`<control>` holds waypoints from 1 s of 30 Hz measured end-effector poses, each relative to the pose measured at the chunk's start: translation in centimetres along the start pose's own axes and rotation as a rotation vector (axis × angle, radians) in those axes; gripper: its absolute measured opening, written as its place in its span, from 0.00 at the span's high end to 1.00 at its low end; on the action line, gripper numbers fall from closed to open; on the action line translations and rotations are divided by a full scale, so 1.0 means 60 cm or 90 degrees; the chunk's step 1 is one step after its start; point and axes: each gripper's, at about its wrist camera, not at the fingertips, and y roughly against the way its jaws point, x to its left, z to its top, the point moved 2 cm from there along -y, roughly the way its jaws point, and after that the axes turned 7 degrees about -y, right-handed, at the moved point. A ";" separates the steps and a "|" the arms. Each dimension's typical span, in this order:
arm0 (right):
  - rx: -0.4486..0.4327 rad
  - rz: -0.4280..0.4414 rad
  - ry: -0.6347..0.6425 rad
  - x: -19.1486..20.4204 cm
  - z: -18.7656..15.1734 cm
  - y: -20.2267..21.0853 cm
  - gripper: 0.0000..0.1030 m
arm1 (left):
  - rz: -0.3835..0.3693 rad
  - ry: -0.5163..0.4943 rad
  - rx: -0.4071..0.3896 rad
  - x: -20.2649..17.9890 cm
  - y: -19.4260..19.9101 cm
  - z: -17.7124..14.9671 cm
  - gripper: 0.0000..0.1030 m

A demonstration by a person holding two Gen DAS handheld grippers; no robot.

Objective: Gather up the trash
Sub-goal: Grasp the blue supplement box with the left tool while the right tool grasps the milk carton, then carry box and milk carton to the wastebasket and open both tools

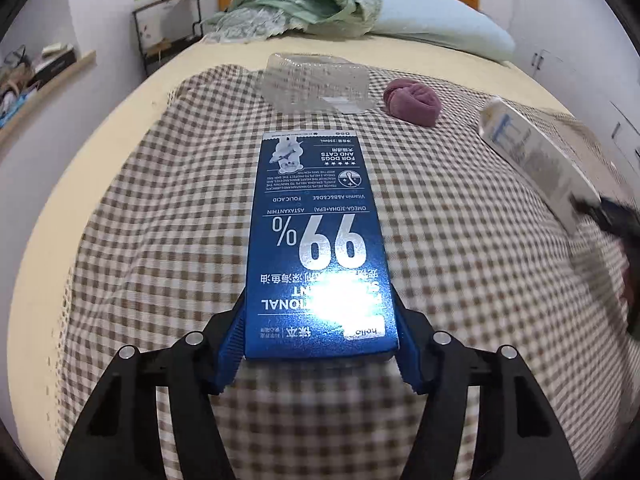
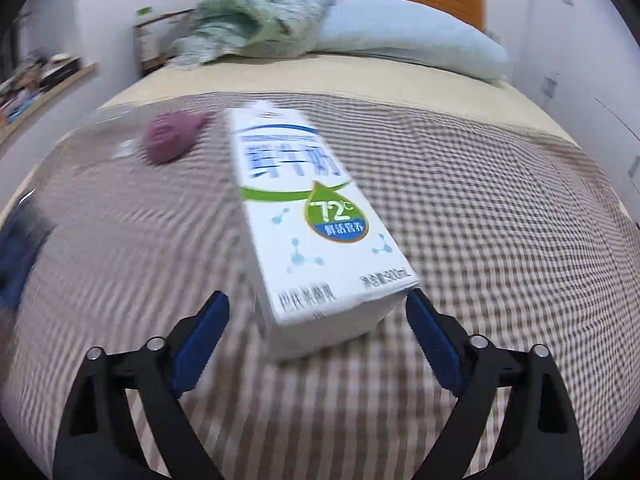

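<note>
Blue box sits clamped at its near end in the left gripper, both pads pressed on its sides, long axis pointing away over the checked cloth. End grip keeps most of the box sticking out, probably so it drops cleanly into a bin.

Right gripper has jaws wide, straddling the near end of the milk carton. Right pad looks touching or just beside the carton corner; left pad stands apart from it. Not gripped. Carton is skewed between the pads, so closing now would likely twist it. Right view is motion-blurred, so contact is hard to confirm; whether the carton rests on the cloth can't be told.

Remaining trash, judged: clear tray at far centre on the cloth. Purple cloth ball just right of it, possibly not trash. Quilt and pillow lie far, by the headboard. No bin visible in either view.
</note>
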 end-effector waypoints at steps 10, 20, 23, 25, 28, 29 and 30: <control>0.063 0.079 -0.013 -0.041 0.071 -0.074 0.16 | -0.039 0.012 0.000 0.003 -0.006 -0.010 0.20; 0.100 0.181 0.011 -0.048 0.112 -0.118 0.16 | -0.041 0.045 -0.019 0.005 0.004 -0.027 0.41; 0.077 0.164 -0.024 -0.048 0.110 -0.096 0.23 | -0.034 0.043 -0.027 -0.002 0.017 -0.032 0.42; 0.049 0.158 -0.022 -0.041 0.073 -0.050 0.27 | -0.041 0.049 -0.033 -0.011 0.036 -0.038 0.43; 0.052 0.130 -0.030 -0.042 -0.029 0.028 0.28 | -0.068 0.061 -0.058 -0.035 0.083 -0.057 0.43; 0.052 0.109 -0.051 -0.052 -0.073 0.059 0.28 | -0.075 0.063 -0.065 -0.044 0.098 -0.065 0.43; 0.049 0.093 -0.067 -0.057 -0.108 0.087 0.32 | -0.081 0.063 -0.068 -0.058 0.115 -0.075 0.43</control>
